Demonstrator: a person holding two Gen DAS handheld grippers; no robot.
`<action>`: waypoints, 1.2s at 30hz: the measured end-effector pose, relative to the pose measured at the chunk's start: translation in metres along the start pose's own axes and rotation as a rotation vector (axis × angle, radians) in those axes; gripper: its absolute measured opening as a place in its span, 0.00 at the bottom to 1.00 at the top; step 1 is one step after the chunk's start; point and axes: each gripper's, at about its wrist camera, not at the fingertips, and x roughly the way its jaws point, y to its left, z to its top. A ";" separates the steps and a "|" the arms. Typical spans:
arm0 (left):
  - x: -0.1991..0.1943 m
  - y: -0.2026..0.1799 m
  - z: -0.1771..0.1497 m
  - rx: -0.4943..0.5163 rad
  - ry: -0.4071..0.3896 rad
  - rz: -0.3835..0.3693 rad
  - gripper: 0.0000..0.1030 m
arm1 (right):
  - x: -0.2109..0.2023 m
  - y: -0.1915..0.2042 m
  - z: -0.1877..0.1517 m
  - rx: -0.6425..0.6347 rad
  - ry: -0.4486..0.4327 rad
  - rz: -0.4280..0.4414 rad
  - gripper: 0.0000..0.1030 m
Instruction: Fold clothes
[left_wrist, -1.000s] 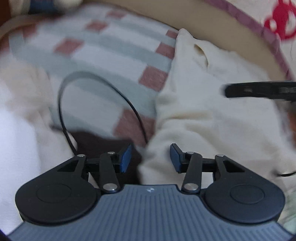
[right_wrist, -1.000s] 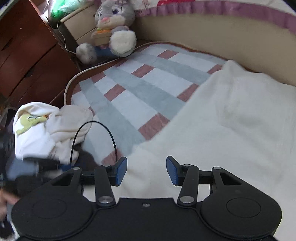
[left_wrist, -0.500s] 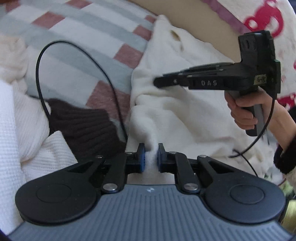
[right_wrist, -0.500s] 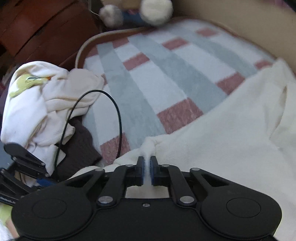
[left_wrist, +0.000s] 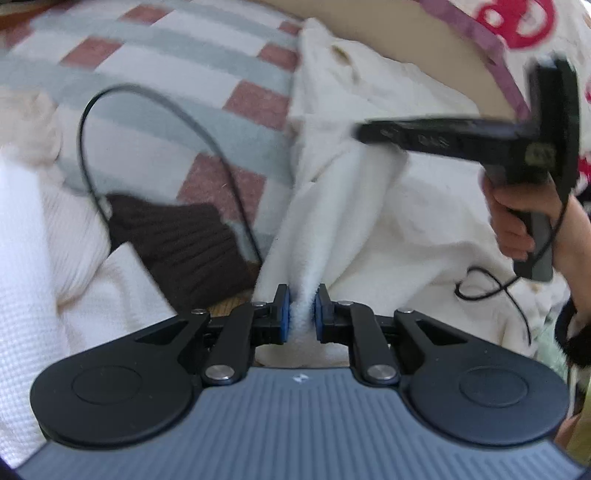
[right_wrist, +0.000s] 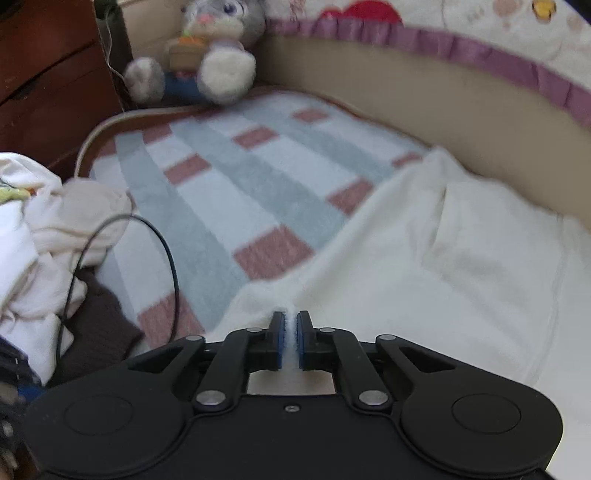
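Left gripper: its blue pads are clamped on a raised ridge of the cream fleece garment, at that garment's near edge. The pinch gathers a thick ridge of the pile, which probably gives a firm hold for lifting.

Right gripper: jaws closed tight on the same garment, a thin sliver of white pile showing between the pads. In the left wrist view it reaches in from the right, held by a hand, and the cloth rises to meet its tip.

Why two grips: judged from the task, holding one edge at two spaced points keeps it taut, so it can be carried over as a straight fold line rather than a bunch.

Cream fleece garment: spread on the bed, covering the right part of the checked blanket, its far edge near the padded bumper. A fold of it stands up between the two grips.

Checked blanket: left of the garment it lies bare, likely the free space for folding.

Dark brown knit: left of the garment's near edge, just beside the left gripper.

White clothes pile: farther left of the garment, beyond the brown knit; probably waiting its turn.

Black cable: loops over the blanket left of the garment; it could snag if the cloth swings that way.

Plush rabbit: at the far corner, well apart from the garment.
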 end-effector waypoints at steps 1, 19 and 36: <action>0.001 0.003 0.000 -0.015 0.006 0.004 0.14 | -0.004 -0.010 -0.004 0.030 0.009 -0.052 0.15; -0.013 -0.067 0.029 0.182 -0.112 -0.183 0.43 | -0.154 -0.159 -0.180 0.753 0.172 -0.110 0.54; -0.022 -0.113 0.026 0.292 0.083 -0.021 0.41 | -0.178 -0.121 -0.221 0.537 0.007 -0.077 0.31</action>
